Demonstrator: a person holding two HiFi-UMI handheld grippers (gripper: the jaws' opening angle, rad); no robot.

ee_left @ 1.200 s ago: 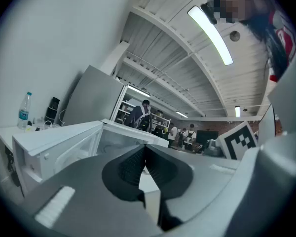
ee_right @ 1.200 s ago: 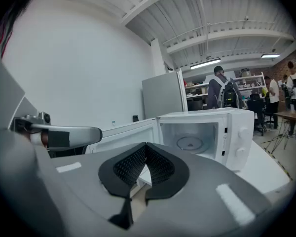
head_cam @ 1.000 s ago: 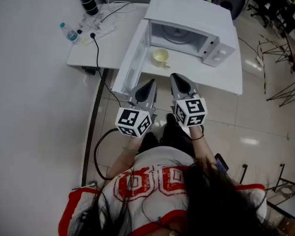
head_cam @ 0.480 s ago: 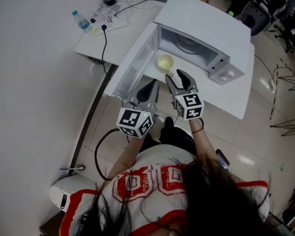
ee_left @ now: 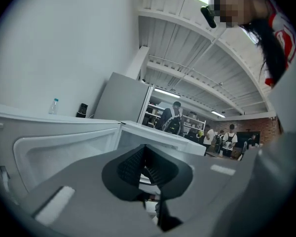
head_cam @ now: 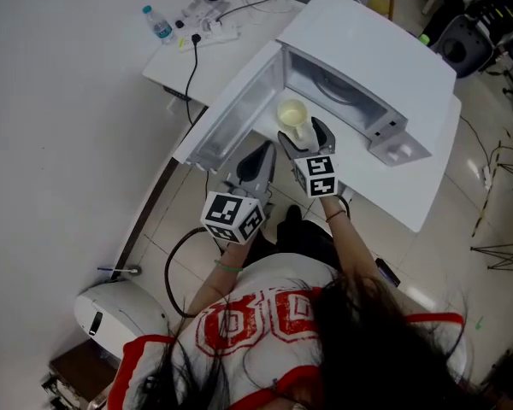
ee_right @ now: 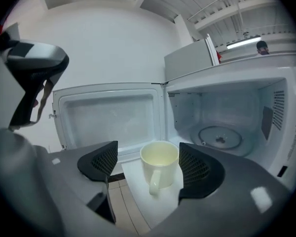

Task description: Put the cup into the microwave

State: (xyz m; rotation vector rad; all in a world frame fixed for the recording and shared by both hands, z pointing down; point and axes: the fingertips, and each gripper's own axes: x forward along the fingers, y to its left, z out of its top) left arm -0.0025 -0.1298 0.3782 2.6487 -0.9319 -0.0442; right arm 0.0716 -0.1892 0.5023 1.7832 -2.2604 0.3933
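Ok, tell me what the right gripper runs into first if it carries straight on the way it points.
The cup, most likely: it stands upright dead ahead, between the jaws of the right gripper, which have just been opening. Beyond it lies the open microwave.

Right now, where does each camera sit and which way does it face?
Head view: on the person's head, looking steeply down at the open microwave, cup, left gripper and right gripper; hair, shirt and forearms show.
Left gripper view: on the left gripper, roughly level, past its shut fingers toward the microwave's door; the shirt shows upper right.
Right gripper view: on the right gripper, facing into the microwave; its fingers have just been opening, cup between them.
Shared: head and right gripper views show the cup.
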